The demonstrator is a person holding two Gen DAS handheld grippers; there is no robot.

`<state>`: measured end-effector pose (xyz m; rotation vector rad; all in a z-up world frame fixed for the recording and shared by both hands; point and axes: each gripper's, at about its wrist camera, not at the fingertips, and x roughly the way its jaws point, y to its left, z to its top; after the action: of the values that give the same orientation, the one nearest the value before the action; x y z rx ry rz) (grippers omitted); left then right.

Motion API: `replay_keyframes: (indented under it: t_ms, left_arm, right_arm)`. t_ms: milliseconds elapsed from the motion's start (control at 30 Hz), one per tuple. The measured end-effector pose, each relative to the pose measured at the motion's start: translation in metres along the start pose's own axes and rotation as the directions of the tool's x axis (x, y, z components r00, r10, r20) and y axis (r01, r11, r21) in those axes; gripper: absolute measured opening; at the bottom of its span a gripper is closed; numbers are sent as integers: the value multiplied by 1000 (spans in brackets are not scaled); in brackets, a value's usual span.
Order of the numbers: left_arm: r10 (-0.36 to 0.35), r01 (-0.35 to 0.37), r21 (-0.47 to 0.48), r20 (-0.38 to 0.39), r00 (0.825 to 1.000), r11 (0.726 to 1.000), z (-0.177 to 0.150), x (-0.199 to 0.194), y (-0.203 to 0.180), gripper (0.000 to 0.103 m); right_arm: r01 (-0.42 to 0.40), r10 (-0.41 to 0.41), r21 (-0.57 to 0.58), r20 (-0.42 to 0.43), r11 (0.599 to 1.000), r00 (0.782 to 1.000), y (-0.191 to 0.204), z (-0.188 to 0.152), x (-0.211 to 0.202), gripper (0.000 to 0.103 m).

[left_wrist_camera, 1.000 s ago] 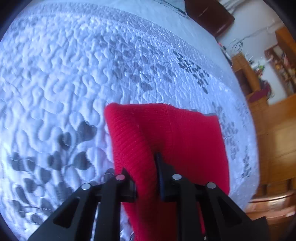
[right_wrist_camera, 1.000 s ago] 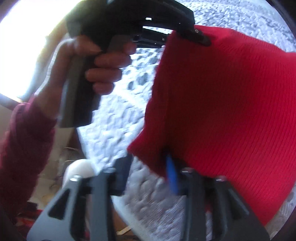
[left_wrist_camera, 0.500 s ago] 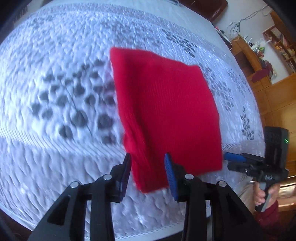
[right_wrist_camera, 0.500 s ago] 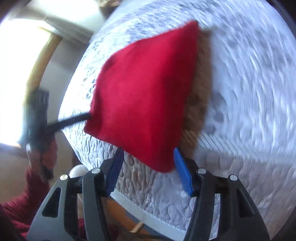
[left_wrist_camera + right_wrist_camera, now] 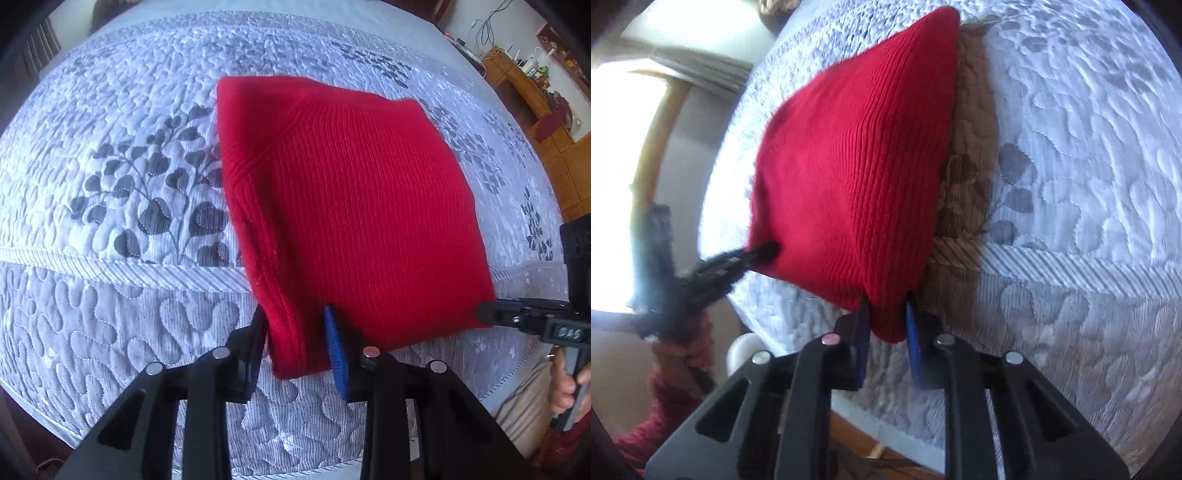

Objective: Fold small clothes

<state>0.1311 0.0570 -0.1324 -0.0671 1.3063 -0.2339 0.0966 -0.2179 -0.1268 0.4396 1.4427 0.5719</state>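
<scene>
Now | red knit garment [image 5: 343,206] corners pinched | left hand-held gripper [image 5: 295,347] | right hand-held gripper [image 5: 886,325]

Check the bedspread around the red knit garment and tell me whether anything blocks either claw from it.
Nothing visible does. The folded red ribbed knit garment lies on the grey-and-white quilted bedspread, and each claw already has a near corner between its fingers: the left claw and the right claw.

bed: white quilted bedspread [image 5: 110,177] with grey leaf print | right of bed: wooden cabinets [image 5: 554,122], cluttered top | left of bed: bright window [image 5: 613,184]
</scene>
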Motion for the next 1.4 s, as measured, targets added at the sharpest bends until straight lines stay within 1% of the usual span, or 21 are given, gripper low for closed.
replay_keyframes:
  t_ms: [67,133,200,267,333,400,433,467,500,533,567,600,700,733,833,933,1033,1100,1200,1300,1400]
  left_arm:
    - [0,0,6,15,1000,1000,-1,-1,-2,32]
    - [3,-4,13,30,1000,1000,-1,0,-4,33]
    - [9,-10,23,44,999,1000,-3,2,-7,34]
    - [24,-26,38,58,998,999,-5,6,-9,35]
    - [32,-36,53,72,997,998,-6,7,-12,36]
    - [37,-42,68,85,996,997,-6,6,-12,36]
    - [37,-43,71,88,995,997,-6,6,-13,36]
    - [36,-43,75,92,995,996,-7,5,-13,36]
    - [35,-43,77,95,995,996,-7,4,-13,36]
    - [36,-43,78,98,995,996,-7,4,-13,36]
    - [33,-41,79,100,994,996,-7,3,-13,36]
    - [30,-38,79,102,994,996,-8,2,-11,36]
    - [28,-38,85,106,994,996,-9,0,-12,36]
    - [30,-39,87,108,994,995,-9,-1,-12,36]
    - [28,-37,87,108,994,995,-9,0,-12,36]
    - [29,-38,87,107,994,995,-10,0,-11,36]
    - [32,-41,85,102,994,996,-7,1,-11,39]
    - [23,-31,70,110,994,997,-1,-2,-6,45]
    - [26,-27,11,131,991,1000,13,-6,12,47]
    - [29,-24,-35,138,990,999,29,-4,28,47]
    - [10,-4,-51,124,992,999,38,4,33,47]
  right_arm:
    - [-41,41,17,21,999,999,-8,-2,-11,13]
    - [-38,37,29,32,999,999,-16,-3,-15,13]
    - [-17,17,39,11,999,1000,-22,-3,-5,13]
    - [24,-23,41,-23,999,999,-26,-3,14,13]
    - [32,-31,40,-29,999,999,-29,-1,24,14]
    - [35,-34,20,-40,999,999,-26,3,22,15]
    - [38,-38,3,-48,999,998,-24,6,20,19]
    - [39,-39,-5,-48,999,998,-19,10,18,27]
    - [42,-42,-14,-44,999,998,-17,12,14,32]
    - [60,-61,-29,-30,998,998,-13,19,7,44]
    - [82,-82,-43,-11,996,997,-9,24,2,51]
    - [97,-97,-56,7,994,995,-5,31,-3,51]
    - [85,-83,-67,38,994,996,0,57,-16,53]
    - [106,-102,-74,50,992,994,3,70,-18,53]
    - [143,-137,-82,80,986,987,11,105,-14,61]
    - [167,-160,-68,97,984,982,11,138,-12,61]
    - [199,-194,-53,93,978,977,5,163,-5,66]
    - [216,-212,-42,85,975,973,2,176,-2,66]
    - [223,-221,-28,78,974,972,1,191,8,66]
    - [236,-234,-28,69,971,970,-1,199,14,59]
    - [222,-221,-18,55,975,974,-5,202,18,38]
